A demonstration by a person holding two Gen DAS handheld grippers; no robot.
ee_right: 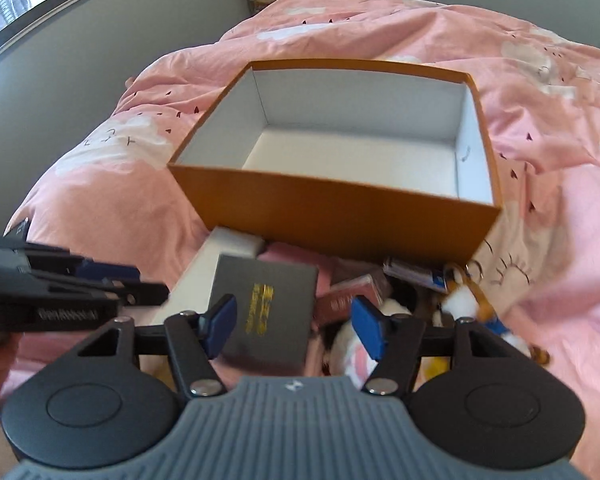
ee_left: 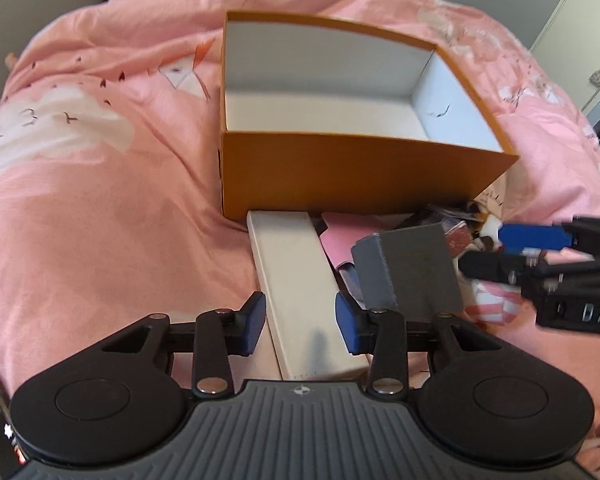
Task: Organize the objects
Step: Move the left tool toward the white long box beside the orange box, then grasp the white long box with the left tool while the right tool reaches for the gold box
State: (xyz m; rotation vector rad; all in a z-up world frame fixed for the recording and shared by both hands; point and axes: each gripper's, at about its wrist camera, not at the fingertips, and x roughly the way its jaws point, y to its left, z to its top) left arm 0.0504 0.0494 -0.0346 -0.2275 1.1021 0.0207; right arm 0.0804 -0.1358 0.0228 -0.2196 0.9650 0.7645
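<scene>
Between the blue pads of the left gripper (ee_left: 301, 325) lies a long white box (ee_left: 300, 292), but the pads do not touch it. The jaws stand apart and hold nothing. This box is long and thin, and its long side runs straight ahead from the tool, with its far end against the orange box (ee_left: 364, 172).

Ahead of both tools, the orange box is open and has nothing in it. So my guess is that the tidy-up has barely started, and every thing is left to put away.

Just right of the white box sits a grey box (ee_right: 266, 316), tipped up a little. The right gripper (ee_right: 294, 330) is wide open around it and grips nothing. Further right of that tool lies a pile: a pink box (ee_right: 350, 298), a fluffy toy keyring (ee_right: 466, 300) and other small things too blurry to name.
</scene>
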